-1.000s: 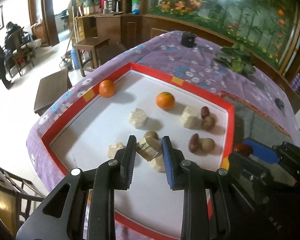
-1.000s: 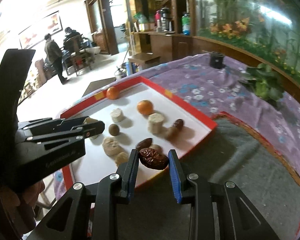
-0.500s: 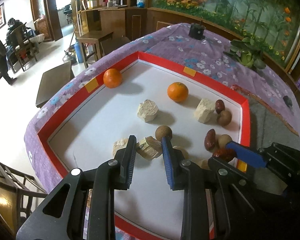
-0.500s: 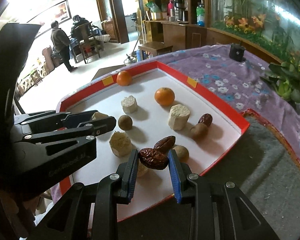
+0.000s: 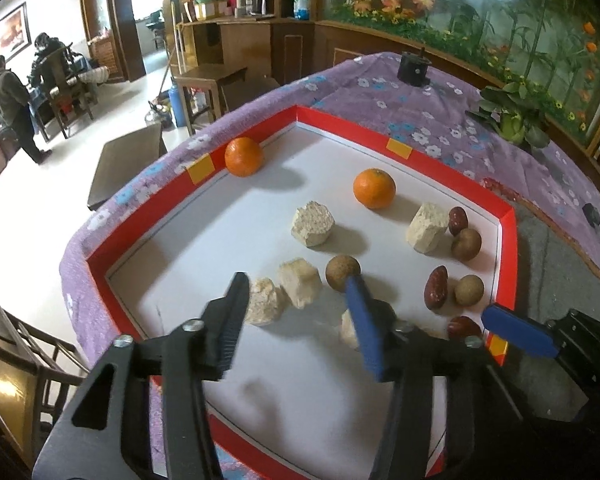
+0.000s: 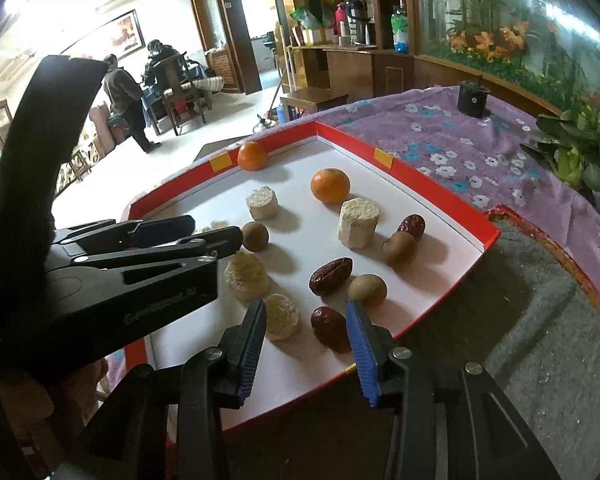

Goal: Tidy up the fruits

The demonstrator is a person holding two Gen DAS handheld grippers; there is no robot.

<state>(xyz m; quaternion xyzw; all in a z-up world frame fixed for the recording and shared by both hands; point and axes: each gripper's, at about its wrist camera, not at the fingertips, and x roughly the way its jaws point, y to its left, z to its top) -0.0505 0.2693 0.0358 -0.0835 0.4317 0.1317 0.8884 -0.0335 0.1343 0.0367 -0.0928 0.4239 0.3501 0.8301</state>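
In the left wrist view, bare white floor of the red-walled cardboard tray (image 5: 508, 240) fills the lower middle and the left of the frame, giving open passage there. Two pale crumbly blocks (image 5: 284, 290), touching each other, and a round brown fruit (image 5: 343, 272) crowd the centre. To the lower right, the blue-padded right gripper (image 5: 518, 336) blocks the tray's edge. In the right wrist view, the black left gripper (image 6: 180, 236) bars the left side; a wrinkled red date (image 6: 330, 328) lies just ahead.
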